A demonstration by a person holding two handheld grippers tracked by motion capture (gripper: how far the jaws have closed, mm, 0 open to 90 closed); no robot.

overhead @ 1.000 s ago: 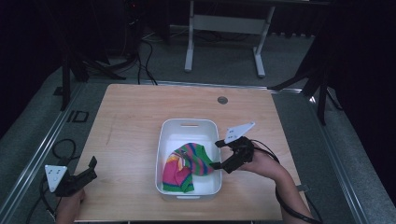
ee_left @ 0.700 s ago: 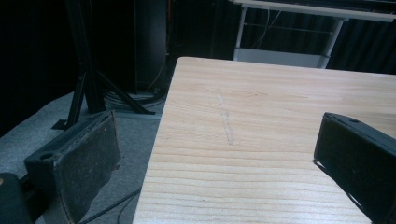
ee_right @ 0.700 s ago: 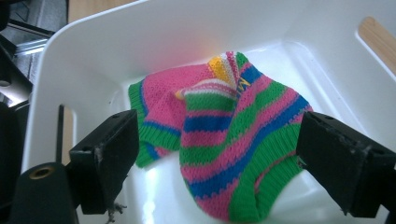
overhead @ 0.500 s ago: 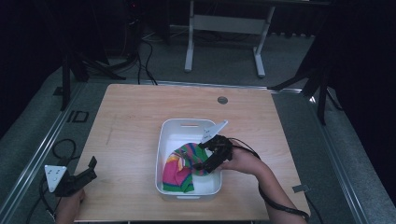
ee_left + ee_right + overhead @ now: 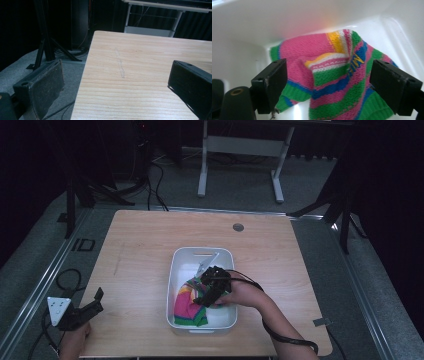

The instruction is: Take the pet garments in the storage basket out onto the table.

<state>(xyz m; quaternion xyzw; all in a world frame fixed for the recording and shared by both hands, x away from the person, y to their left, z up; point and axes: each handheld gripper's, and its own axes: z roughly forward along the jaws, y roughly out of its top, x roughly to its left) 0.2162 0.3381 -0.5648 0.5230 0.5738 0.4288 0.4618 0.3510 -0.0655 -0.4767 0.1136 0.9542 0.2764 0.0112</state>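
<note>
Right hand-held gripper (image 5: 325,87) gaping over one knit (image 5: 337,82)

Its jaws straddle the striped knit, with unreadable yellow lettering, lying in the one white bin (image 5: 180,270) mid-surface (image 5: 140,250). Left hand-held gripper (image 5: 92,304), also spread, hovers empty at the surface's near-left corner.

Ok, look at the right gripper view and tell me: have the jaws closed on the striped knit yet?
No. The right gripper stands wide open, jaws on either side of the striped knit in the white bin.
</note>
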